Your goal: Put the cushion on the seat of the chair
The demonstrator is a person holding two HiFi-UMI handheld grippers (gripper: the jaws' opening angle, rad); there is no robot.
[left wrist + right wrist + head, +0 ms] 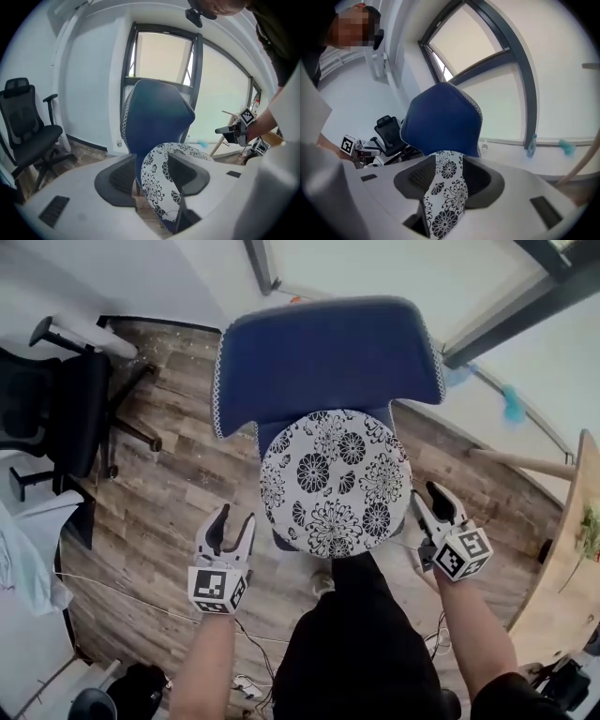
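Observation:
The round white cushion (333, 479) with black flowers lies flat on the seat of the blue chair (328, 352), in front of its backrest. My left gripper (232, 529) hangs open to the cushion's left, clear of it, with nothing between its fingers. My right gripper (428, 507) is open just off the cushion's right edge, also holding nothing. In the left gripper view the cushion (161, 173) shows beyond the spread jaws, with the right gripper (236, 131) across from it. The right gripper view shows the cushion (447, 187) past its jaws and the blue chair back (440, 122) behind.
A black office chair (66, 409) stands on the wooden floor at the left. A wooden table edge (572, 549) runs along the right. The person's dark legs (356, 634) are right in front of the seat. A window wall is behind the chair, with a bottle (533, 140) on its sill.

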